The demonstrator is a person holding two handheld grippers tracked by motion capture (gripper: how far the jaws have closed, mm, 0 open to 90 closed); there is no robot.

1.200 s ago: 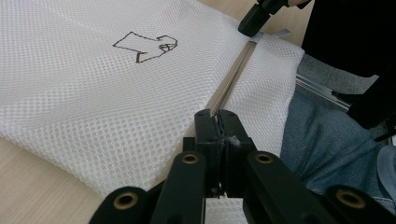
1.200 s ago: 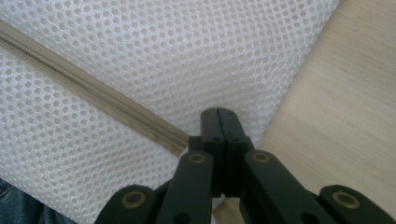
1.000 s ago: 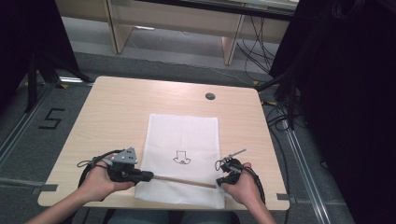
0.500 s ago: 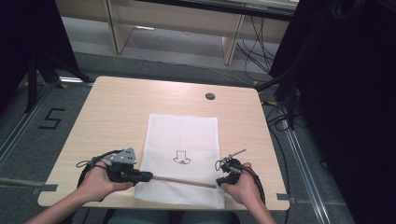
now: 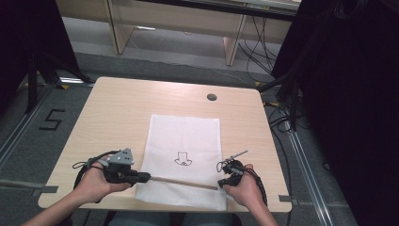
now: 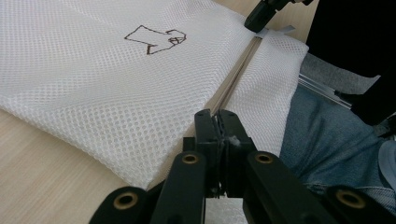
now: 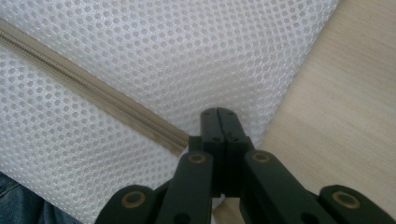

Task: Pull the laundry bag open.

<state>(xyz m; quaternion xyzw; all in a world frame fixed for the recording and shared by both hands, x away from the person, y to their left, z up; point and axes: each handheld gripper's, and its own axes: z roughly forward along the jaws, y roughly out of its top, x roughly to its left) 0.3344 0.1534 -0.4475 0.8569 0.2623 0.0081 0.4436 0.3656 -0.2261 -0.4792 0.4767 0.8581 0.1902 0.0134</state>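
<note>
Table (image 5: 117, 117): 1 light wooden top, with 1 dark round grommet (image 5: 211, 97) near its far edge.

Mesh bag (image 5: 186, 141): 1 white laundry bag lying flat, long axis running away from the person, its near end at the table's near edge and hanging slightly over it toward the person's lap. 1 small dark shirt outline (image 5: 182, 159) printed near its middle. 1 beige zipper (image 5: 181, 181) crosses the bag near its near end, from gripper to gripper.

Left gripper (image 5: 147, 177): 1, held in the left hand (image 5: 94, 183) at the bag's left edge. Jaws fully together at the zipper's left end; from the left gripper view they appear to pinch the zipper or the mesh there, though the exact contact is hidden behind the jaw tips.

Right gripper (image 5: 220, 185): 1, held in the right hand (image 5: 244, 190) at the bag's right side. Jaws fully together at the zipper's right end, just beside the bag's corner.

Against the pictures from 1 second and half a second ago: no change. Bag, both hands and both grippers sit where they were.
</note>
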